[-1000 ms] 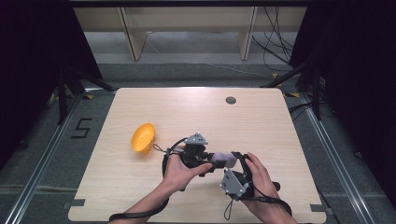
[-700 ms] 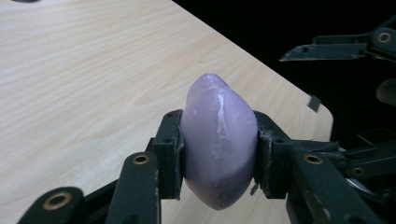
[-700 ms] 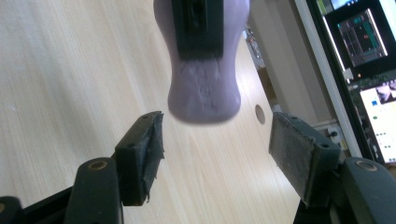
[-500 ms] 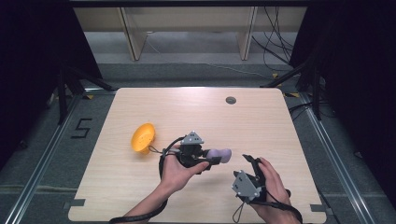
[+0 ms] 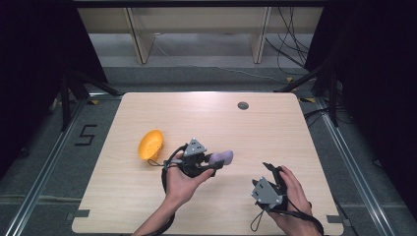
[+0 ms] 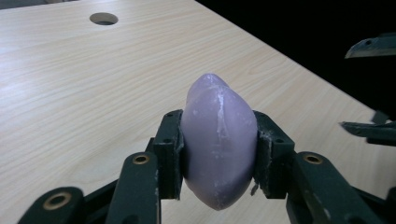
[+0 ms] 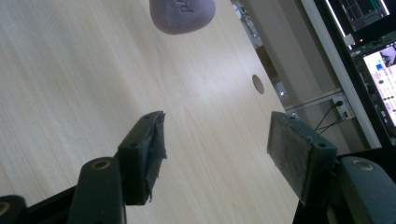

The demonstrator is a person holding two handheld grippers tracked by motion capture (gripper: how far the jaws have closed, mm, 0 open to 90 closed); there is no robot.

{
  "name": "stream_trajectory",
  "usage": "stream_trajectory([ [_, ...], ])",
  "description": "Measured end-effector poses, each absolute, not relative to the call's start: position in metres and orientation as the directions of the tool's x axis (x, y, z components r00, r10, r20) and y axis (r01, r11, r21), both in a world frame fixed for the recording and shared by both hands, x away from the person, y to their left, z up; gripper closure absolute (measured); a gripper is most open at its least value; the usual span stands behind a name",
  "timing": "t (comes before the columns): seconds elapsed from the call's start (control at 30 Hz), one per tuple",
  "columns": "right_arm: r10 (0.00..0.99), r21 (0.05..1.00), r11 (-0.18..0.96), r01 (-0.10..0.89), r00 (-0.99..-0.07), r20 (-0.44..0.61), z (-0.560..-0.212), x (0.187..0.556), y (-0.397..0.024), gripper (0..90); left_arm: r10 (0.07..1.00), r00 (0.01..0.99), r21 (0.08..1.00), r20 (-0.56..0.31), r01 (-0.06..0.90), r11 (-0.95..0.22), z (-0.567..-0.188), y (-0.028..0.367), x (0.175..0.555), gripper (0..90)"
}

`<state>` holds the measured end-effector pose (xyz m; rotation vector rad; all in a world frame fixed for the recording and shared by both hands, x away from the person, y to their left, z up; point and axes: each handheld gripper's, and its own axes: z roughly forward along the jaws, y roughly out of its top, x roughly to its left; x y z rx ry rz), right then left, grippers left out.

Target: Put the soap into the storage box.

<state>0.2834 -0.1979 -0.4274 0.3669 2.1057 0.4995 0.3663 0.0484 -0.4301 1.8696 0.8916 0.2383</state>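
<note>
I have the smooth lilac oval bar of soap point(image 6: 218, 140) clamped between the pads of my left gripper point(image 5: 212, 164), gripped across its narrow waist and held just above the pale wooden table point(image 5: 275, 132), near the middle and a little toward my side. It looks firm and fairly light, but I judge it slippery: the surface is waxy, with pale scuffs where the pads bite and smears left on the pad edges. Its rounded, tapering body could squirt out if I squeeze harder, so the sound hold is where I have it, on the two flatter faces at the thickest part, not out near the blunt tip. In the right gripper view, lettering is pressed into one broad face of the bar, and a hard pinch might mark it. My right gripper point(image 5: 269, 172) sits well to the right and nearer me, its jaws released and empty, though they have just been closing somewhat with nothing between them. To the left of my left hand a small yellow plastic bowl point(image 5: 150, 144) rests tipped on its side. The tabletop is bare laminate with a round cable hole point(image 5: 243, 105) toward the far edge; beyond it are a grey floor, shelf legs, loose cables and dark curtains either side.
</note>
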Motion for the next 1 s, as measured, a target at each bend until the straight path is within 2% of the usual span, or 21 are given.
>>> stream_trajectory([
  [0.27, 0.472, 0.513, 0.854, 0.084, -0.539, -0.698, -0.429, 0.284, -0.201, 37.5, 0.699, 0.692, 0.869, -0.180, 0.445, -0.217, -0.427, 0.056, 0.365, 58.9],
  [0.43, 0.459, 0.500, 0.862, 0.077, -0.537, -0.708, -0.428, 0.286, -0.202, 37.8, 0.733, 0.664, 0.874, -0.149, 0.436, -0.217, -0.426, 0.062, 0.363, 58.9],
  [1.0, 0.510, 0.550, 0.829, 0.101, -0.540, -0.670, -0.430, 0.285, -0.204, 37.8, 0.794, 0.589, 0.894, -0.149, 0.423, -0.146, -0.434, 0.072, 0.354, 58.9],
])
